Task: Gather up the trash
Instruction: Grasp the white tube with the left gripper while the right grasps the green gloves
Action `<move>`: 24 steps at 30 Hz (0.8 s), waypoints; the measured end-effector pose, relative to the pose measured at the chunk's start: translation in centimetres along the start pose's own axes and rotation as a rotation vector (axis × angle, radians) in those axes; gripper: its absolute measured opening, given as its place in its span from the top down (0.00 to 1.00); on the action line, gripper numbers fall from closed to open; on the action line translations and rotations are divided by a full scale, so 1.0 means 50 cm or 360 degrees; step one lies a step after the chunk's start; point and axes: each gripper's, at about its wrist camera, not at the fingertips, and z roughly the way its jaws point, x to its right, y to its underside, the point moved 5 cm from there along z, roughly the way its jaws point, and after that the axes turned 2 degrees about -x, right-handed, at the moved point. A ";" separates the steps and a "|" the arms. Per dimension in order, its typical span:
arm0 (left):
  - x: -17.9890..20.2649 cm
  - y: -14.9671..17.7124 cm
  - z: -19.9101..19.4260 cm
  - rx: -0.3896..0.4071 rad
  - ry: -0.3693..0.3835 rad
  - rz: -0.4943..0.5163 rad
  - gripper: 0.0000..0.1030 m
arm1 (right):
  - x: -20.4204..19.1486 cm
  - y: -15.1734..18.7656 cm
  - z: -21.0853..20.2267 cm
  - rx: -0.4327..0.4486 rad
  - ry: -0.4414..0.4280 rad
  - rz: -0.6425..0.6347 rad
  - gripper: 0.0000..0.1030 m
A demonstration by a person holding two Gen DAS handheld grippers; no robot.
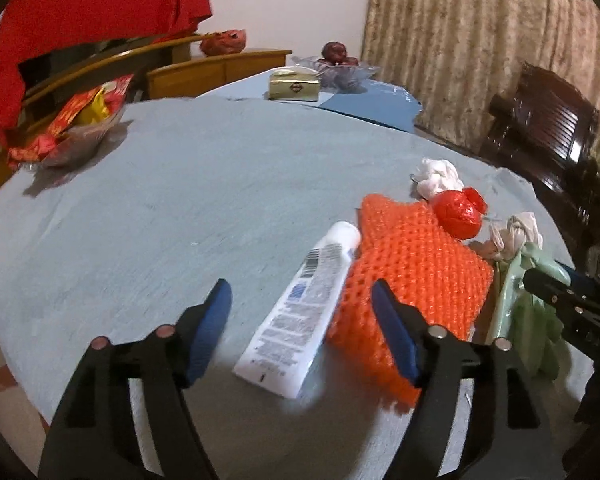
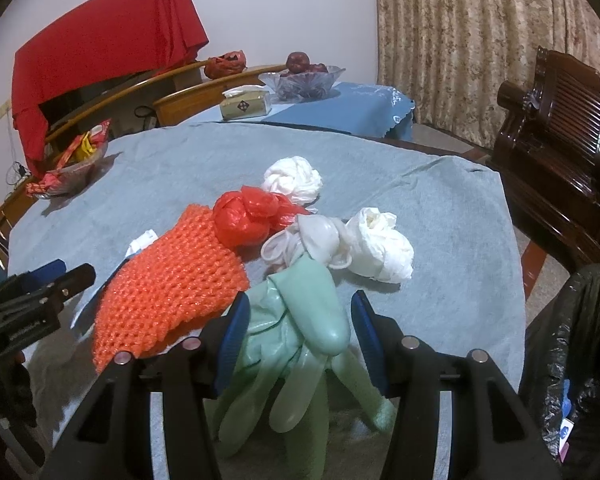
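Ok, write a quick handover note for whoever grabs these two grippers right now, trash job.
Left gripper: open, straddling the white tube lying on the grey tablecloth; nothing held.
Right gripper: jaws either side of the green glove; pads do not clearly press on it, so treat it as not gripped.
Still on the table: orange net, red bag ball, two white bag balls, a pale crumpled glove.
Black-lined bin stands at the right, beside the table.
Left to do: everything above goes in the bin.
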 end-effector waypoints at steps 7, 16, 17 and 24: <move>-0.019 0.005 0.034 -0.0070 -0.0050 -0.0018 0.32 | 0.000 0.000 0.003 -0.0002 0.0000 -0.0004 0.49; -0.058 0.010 0.040 -0.0097 -0.0022 -0.0096 0.38 | -0.005 0.003 0.003 -0.0005 0.0005 -0.0008 0.49; -0.055 0.009 0.037 -0.0089 -0.0011 -0.0090 0.38 | -0.004 0.006 0.005 -0.0007 0.0005 -0.0007 0.49; -0.021 0.028 0.015 -0.0089 0.0025 0.0041 0.36 | -0.007 0.007 0.007 -0.0010 0.0007 -0.0014 0.49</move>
